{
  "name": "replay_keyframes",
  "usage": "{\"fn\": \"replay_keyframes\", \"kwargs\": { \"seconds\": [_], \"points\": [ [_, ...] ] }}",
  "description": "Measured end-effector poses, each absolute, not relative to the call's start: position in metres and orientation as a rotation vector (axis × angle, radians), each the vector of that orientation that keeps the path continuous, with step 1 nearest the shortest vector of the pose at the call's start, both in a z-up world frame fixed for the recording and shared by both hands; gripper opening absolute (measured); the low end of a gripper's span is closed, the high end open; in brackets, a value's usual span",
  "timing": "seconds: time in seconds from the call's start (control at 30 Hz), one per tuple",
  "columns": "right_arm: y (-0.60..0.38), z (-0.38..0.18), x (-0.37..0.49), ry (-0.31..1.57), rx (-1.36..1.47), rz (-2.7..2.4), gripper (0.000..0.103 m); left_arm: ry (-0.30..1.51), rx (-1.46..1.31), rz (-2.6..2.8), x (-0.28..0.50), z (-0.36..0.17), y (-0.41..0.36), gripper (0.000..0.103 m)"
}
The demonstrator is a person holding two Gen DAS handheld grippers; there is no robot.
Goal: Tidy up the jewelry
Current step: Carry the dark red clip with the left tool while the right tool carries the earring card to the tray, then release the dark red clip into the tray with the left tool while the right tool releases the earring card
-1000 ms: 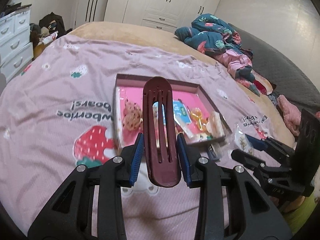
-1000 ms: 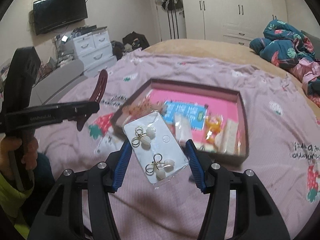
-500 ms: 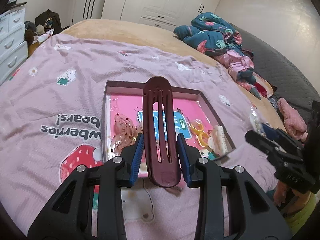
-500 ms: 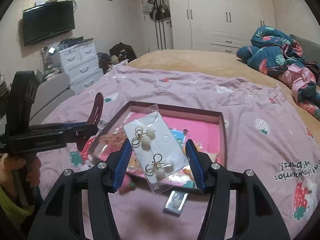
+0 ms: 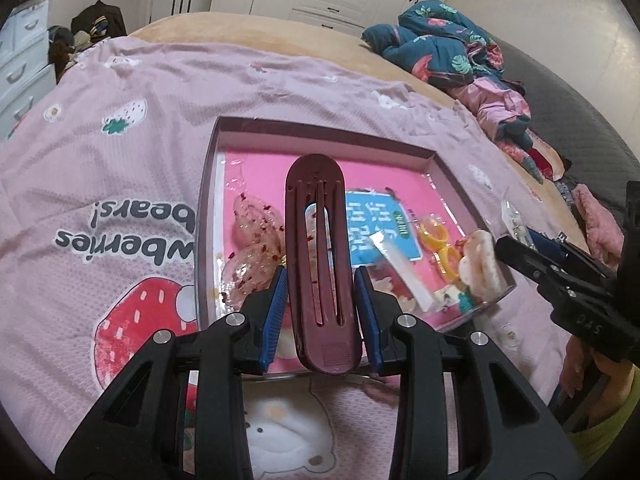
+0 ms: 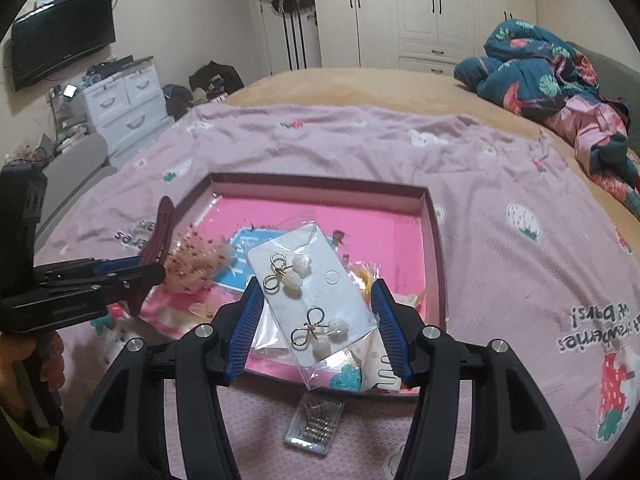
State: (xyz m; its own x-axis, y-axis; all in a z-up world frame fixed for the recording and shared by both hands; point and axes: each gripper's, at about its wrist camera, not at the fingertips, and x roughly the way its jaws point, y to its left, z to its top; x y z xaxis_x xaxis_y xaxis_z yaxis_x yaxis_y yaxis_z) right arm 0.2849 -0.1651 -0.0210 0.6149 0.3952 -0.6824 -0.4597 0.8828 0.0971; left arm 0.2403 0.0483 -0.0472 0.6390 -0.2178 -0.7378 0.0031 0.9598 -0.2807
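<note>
My left gripper [image 5: 320, 292] is shut on a dark maroon hair clip [image 5: 318, 256] and holds it above the near edge of a shallow box with a pink floor [image 5: 320, 148]. My right gripper [image 6: 316, 312] is shut on a clear packet with a white earring card [image 6: 312, 292] carrying pearl bow earrings, held over the box's near side [image 6: 434, 240]. The box holds several packets, a blue card [image 5: 380, 220], yellow pieces [image 5: 436, 240] and a speckled pink scrunchie [image 5: 256, 232]. The left gripper and clip show at the left in the right wrist view [image 6: 156, 248].
The box lies on a pink strawberry-print blanket [image 5: 120, 184] on a bed. A small clear packet of metal pieces [image 6: 316, 424] lies on the blanket before the box. Bundled clothes [image 6: 560, 80] lie at the far right. Drawers [image 6: 124, 104] stand left of the bed.
Both grippers have moved forward over the box, each keeping its hold. The earring card now hangs over the box's near part; the hair clip sits above the box's near edge.
</note>
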Motion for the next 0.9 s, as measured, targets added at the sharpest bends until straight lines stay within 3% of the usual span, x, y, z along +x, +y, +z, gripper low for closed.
{"fn": "replay_keyframes", "kwargs": {
  "seconds": [0.5,0.9],
  "points": [
    [-0.142,-0.064,0.306,0.866,-0.129,0.473,0.055,0.897,-0.283,-0.110,0.245,-0.060,0.059,0.026],
    [-0.154,-0.039,0.290,0.799,-0.097,0.483,0.062,0.862,-0.286,-0.114,0.238,-0.050,0.060,0.026]
  ]
}}
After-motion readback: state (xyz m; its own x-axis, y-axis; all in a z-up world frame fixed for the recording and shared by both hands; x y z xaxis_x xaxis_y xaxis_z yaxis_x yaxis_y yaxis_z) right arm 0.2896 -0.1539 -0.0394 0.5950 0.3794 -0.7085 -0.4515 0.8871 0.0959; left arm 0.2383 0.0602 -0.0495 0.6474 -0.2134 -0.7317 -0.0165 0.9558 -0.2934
